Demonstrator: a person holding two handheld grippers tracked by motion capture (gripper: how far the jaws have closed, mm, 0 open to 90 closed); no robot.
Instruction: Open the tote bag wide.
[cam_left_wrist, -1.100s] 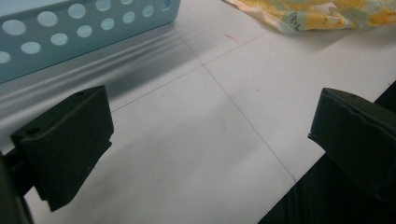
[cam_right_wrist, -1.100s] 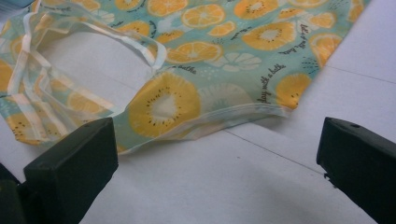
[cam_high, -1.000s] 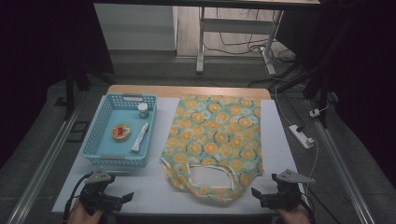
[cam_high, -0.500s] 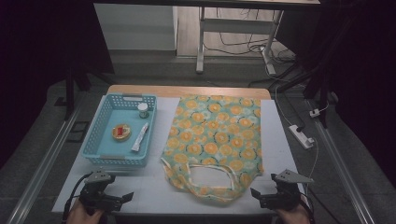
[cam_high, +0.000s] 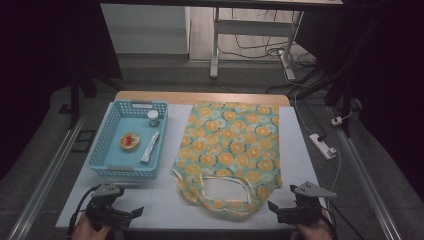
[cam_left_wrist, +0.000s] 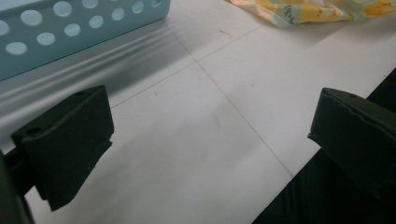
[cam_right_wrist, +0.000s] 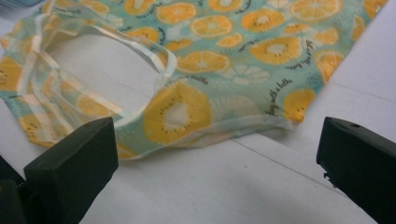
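While both jaws stay wide, nothing held. Big bench (cam_high: 165, 200) bare in front. Orange-print bag (cam_high: 230, 150) flat mid-bench, handles near right gripper (cam_high: 276, 209): could grab one layer, bag bunches. Left gripper (cam_high: 134, 214) near blue basket (cam_high: 102, 167), could bump it.

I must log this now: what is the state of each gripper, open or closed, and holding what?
Left gripper: open, holding nothing, above bare table.
Right gripper: open, holding nothing, near the orange-print bag.
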